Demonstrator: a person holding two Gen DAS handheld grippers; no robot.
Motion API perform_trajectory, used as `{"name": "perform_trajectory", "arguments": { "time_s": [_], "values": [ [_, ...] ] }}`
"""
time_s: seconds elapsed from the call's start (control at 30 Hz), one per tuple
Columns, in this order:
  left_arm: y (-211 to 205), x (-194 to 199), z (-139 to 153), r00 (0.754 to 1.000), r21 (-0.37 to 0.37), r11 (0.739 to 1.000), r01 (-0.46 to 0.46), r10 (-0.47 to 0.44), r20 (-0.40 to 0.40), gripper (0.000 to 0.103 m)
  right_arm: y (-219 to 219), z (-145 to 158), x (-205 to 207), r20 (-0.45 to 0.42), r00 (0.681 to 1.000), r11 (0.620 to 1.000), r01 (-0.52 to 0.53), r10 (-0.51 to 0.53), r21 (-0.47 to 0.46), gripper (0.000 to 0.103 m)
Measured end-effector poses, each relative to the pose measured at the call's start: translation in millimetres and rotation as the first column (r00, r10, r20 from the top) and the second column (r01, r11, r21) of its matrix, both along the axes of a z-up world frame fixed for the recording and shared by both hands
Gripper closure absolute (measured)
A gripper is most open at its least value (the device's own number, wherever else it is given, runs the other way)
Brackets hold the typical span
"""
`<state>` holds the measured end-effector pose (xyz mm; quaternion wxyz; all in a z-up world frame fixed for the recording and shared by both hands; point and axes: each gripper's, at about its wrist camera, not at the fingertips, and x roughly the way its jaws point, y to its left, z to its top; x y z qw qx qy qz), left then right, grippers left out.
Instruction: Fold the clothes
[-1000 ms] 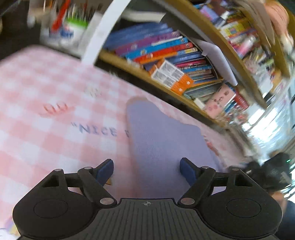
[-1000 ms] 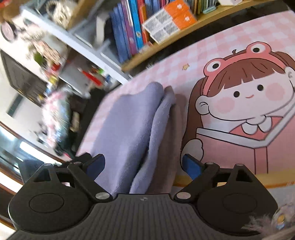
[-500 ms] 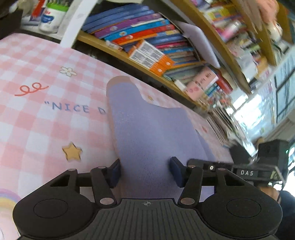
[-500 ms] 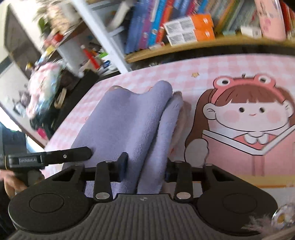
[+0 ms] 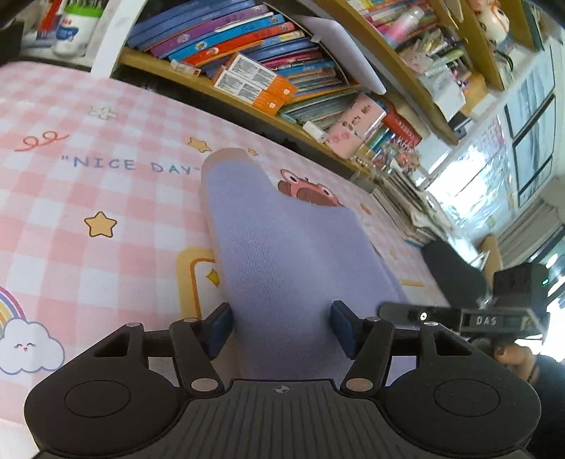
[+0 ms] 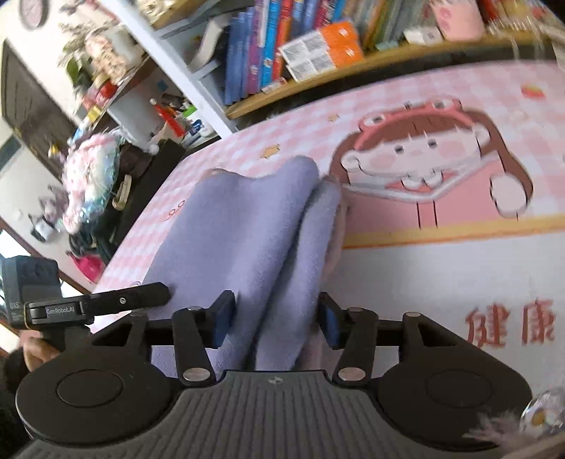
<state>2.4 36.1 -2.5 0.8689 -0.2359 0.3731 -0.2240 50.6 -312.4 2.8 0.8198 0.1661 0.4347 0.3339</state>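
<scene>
A folded lavender cloth (image 5: 282,254) lies on a pink checked cartoon mat (image 5: 106,197). My left gripper (image 5: 280,330) stands at the cloth's near end, its jaws partly closed against both sides of the cloth. In the right wrist view the same cloth (image 6: 247,243) shows thick folded layers. My right gripper (image 6: 273,317) straddles the near end, jaws pressed against the folds. Each gripper shows in the other's view: the right one (image 5: 459,317) at the cloth's right edge, the left one (image 6: 99,303) at its left edge.
A wooden bookshelf (image 5: 247,70) full of books runs along the mat's far edge. A white shelf post (image 5: 113,39) and a jar of pens (image 5: 70,28) stand at the far left. Bags and clutter (image 6: 91,183) sit beyond the mat's left side.
Both grippers have narrowed from wide open onto the cloth's near end. The cameras have swung, and the cloth looks longer and lifted toward me.
</scene>
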Motion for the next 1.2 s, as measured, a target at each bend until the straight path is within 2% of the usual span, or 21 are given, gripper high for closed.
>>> {"name": "perform_trajectory", "arguments": {
  "time_s": [0.13,0.23,0.3,0.37,0.47,0.63,0.73,0.8,0.97,1.2],
  "values": [
    [3,6,-10,1.000,-0.061,0.998,-0.002,0.001,-0.031,0.041,1,-12,7,-0.054,0.999,0.998,0.003,0.000,0.057,0.053],
    [3,7,-15,0.999,-0.088,0.996,-0.009,0.006,-0.035,0.043,4,-16,11,-0.062,0.998,0.996,0.007,-0.001,0.089,0.052],
    [3,8,-11,1.000,-0.085,0.996,-0.015,0.013,-0.015,0.043,7,-17,11,-0.054,0.999,0.996,0.004,0.001,0.093,0.055],
    [3,10,-5,1.000,-0.077,0.997,-0.020,0.020,0.011,0.047,10,-17,11,-0.039,0.999,0.995,-0.004,0.007,0.095,0.062],
    [4,13,5,0.998,-0.065,0.998,-0.027,0.031,0.049,0.051,13,-7,3,0.048,0.999,0.997,-0.023,0.020,0.070,0.072],
    [5,17,20,0.993,-0.046,0.998,-0.042,0.047,0.113,0.052,19,17,6,0.176,0.984,0.997,-0.043,0.031,0.066,0.073],
    [7,23,28,0.988,-0.039,0.998,-0.053,0.058,0.145,0.052,28,28,24,0.212,0.977,0.996,-0.049,0.033,0.072,0.073],
    [15,40,30,0.987,-0.046,0.997,-0.070,0.075,0.142,0.052,38,33,41,0.227,0.973,0.996,-0.057,0.040,0.068,0.073],
    [36,98,31,0.987,-0.040,0.994,-0.099,0.103,0.120,0.051,68,37,101,0.213,0.976,0.996,-0.067,0.053,0.058,0.073],
    [47,178,27,0.985,-0.012,0.991,-0.131,0.132,0.115,0.051,90,23,183,0.181,0.984,0.997,-0.017,0.003,0.076,0.073]
  ]
}}
